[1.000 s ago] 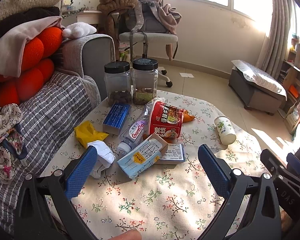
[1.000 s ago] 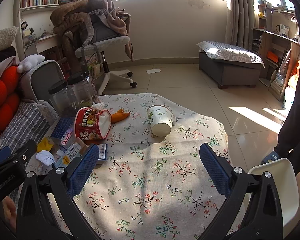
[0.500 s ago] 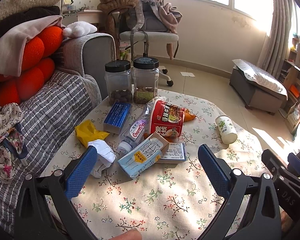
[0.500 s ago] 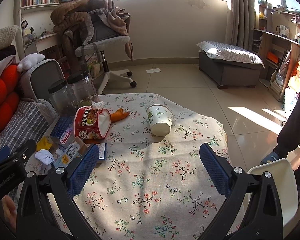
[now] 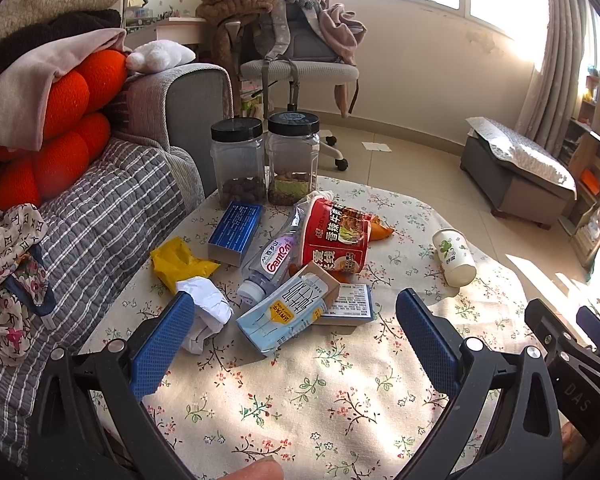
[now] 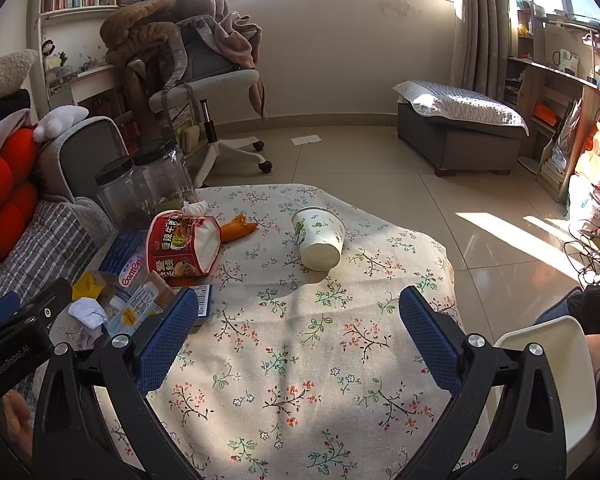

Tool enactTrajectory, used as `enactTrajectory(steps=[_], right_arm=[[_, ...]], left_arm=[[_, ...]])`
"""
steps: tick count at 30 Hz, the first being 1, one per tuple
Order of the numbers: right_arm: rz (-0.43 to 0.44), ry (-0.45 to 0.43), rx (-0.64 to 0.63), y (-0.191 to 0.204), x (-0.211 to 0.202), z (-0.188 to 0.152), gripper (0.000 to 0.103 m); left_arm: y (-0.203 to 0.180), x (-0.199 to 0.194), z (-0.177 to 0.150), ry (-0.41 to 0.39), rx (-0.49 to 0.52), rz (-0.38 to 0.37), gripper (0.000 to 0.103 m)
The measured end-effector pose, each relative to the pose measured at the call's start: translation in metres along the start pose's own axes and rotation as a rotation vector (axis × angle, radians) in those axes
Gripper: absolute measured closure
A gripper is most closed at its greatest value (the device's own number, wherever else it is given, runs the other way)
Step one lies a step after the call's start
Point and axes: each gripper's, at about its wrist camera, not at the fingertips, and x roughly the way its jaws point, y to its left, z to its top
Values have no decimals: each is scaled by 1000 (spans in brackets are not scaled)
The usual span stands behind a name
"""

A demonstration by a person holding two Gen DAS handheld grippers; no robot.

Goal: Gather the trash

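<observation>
Both my tongs, left gripper (image 5: 296, 330) and right gripper (image 6: 298, 328), hang released above the littered table (image 6: 300, 360).

Matt floral cloth covers the table (image 5: 340, 400); glossy clear plastic jars (image 5: 292, 160); crumpled white paper (image 5: 206, 312); smooth paper cup (image 6: 320, 236)

Carton (image 5: 288, 312) lies before noodle cup (image 5: 336, 236), paper cup (image 5: 454, 258) right.
</observation>
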Motion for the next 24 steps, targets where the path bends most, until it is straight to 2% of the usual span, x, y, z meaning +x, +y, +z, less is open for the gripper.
enactTrajectory(steps=[24], right_arm=[[-3,7,2,-3,4,-2,7]], left_arm=[[-2,6,5,27,-4,11,5]])
